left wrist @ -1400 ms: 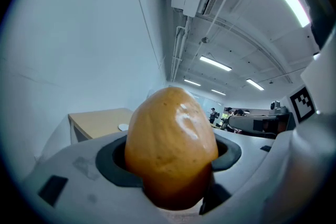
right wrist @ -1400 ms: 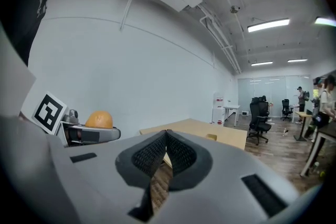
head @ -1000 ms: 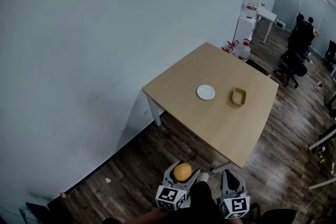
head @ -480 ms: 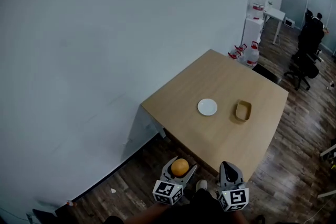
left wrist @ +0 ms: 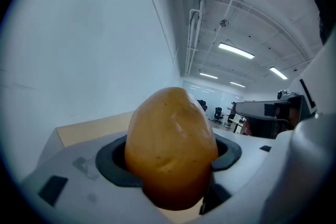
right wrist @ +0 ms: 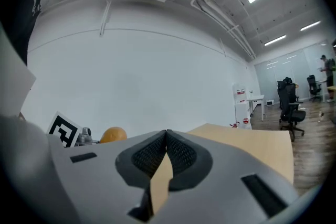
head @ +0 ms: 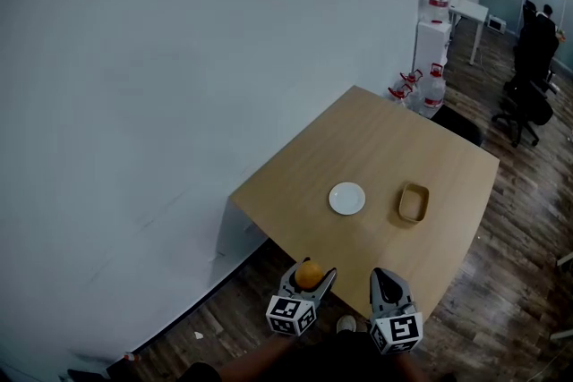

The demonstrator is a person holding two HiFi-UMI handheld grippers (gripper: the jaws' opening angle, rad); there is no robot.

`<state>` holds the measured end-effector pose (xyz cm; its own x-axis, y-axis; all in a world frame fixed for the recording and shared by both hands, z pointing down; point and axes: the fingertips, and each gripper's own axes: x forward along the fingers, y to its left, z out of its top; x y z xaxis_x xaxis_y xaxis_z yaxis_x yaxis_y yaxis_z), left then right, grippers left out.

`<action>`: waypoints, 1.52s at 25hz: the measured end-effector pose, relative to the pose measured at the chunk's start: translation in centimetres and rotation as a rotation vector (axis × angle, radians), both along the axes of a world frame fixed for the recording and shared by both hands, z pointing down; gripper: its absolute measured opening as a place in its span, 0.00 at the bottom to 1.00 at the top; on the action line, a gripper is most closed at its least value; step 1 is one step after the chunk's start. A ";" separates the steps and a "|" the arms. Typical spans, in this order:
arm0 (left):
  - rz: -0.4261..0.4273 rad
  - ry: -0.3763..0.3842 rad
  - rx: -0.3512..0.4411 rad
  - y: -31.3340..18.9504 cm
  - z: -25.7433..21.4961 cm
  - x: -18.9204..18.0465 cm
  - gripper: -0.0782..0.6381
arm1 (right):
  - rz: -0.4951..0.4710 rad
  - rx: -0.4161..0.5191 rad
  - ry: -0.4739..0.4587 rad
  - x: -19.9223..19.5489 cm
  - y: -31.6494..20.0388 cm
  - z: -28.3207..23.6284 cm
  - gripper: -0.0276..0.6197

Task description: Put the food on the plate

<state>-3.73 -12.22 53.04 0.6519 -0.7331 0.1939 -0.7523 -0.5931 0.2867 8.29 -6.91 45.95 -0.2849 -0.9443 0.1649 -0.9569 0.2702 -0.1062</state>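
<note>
Wooden table point(head: 376, 148) bears white plate point(head: 346, 198); left gripper point(head: 307, 280) clamps orange-brown food point(left wrist: 170, 149); right gripper point(head: 387, 286) pressed together.

Wooden table point(head: 376, 158) with plate point(head: 346, 198), bowl point(head: 413, 203)

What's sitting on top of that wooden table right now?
A bare white plate and a tan bowl beside it, apart. The right tongs cover part of the table's near edge.
</note>
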 end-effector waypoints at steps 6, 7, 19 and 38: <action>0.048 -0.044 -0.027 -4.8 1.7 5.0 0.55 | -0.005 -0.045 0.024 2.6 -4.1 2.1 0.14; 0.042 -0.037 -0.038 -5.9 2.4 5.5 0.55 | -0.009 -0.056 0.024 2.8 -4.6 2.5 0.14; -0.015 -0.066 -0.036 -17.1 8.3 6.9 0.55 | -0.094 -0.075 0.039 3.6 -11.7 4.3 0.14; 0.128 -0.227 -0.297 -27.7 23.0 10.9 0.55 | -0.137 -0.203 0.033 6.4 -17.0 11.7 0.14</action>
<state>7.13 -39.93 76.00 0.6505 -0.5387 0.5354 -0.7416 -0.6026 0.2947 14.68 -23.95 57.66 -0.3992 -0.8439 0.3584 -0.9167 0.3739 -0.1406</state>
